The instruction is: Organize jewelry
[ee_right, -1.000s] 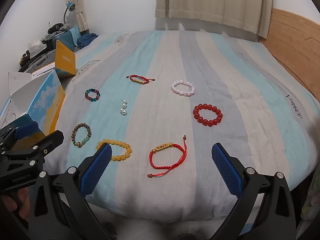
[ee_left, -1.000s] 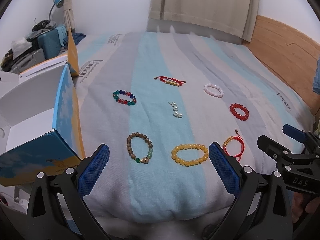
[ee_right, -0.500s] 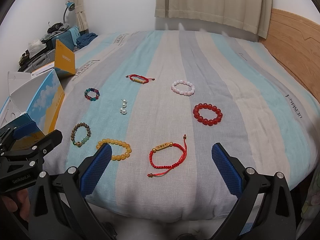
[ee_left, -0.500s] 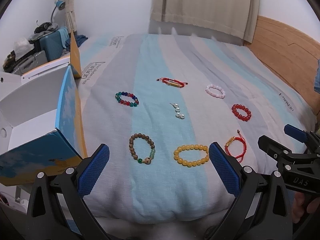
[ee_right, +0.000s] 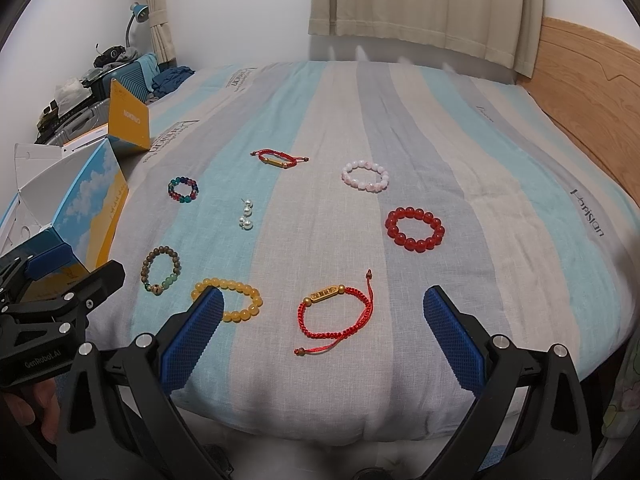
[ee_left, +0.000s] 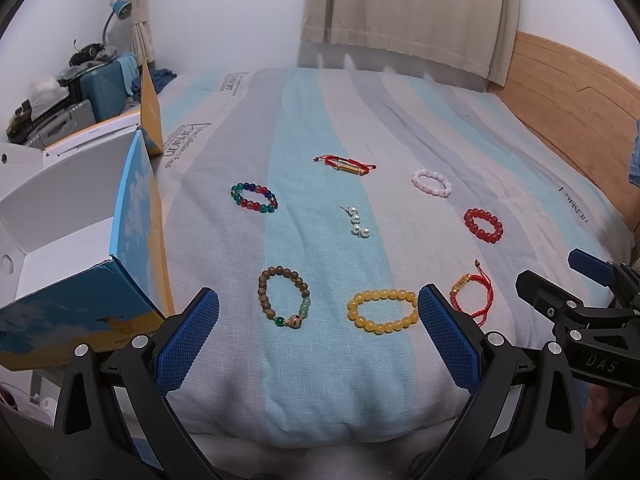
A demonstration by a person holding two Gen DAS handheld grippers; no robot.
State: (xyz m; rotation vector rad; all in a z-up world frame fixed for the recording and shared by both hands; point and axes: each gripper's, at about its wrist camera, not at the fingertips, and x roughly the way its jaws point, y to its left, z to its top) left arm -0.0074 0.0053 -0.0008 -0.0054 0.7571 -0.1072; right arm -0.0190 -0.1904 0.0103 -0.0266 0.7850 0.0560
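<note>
- Both the left gripper (ee_left: 318, 326) and the right gripper (ee_right: 323, 326) were spread wide, holding nothing.
- Bracelets lay scattered on the bed (ee_right: 520, 184); the yellow bead bracelet (ee_left: 382, 311) lay nearest its front edge.
- The open box (ee_left: 60, 216) stood at the bed's left.

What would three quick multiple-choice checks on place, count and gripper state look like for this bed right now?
1. Where is the open cardboard box?
A. at the bed's left edge
B. by the headboard
C. among the bracelets

2. How many bracelets lie on the striped bedspread?
A. three
B. five
C. seven

3. What are the left gripper and right gripper doing?
A. both open, holding nothing
B. left shut on a bracelet
C. right shut on the pearl earrings

Answers: 1 A, the box stands left of the multicolour bead bracelet. 2 C, seven loops plus the separate pearl earrings. 3 A, the blue pads stand wide apart, nothing between.
</note>
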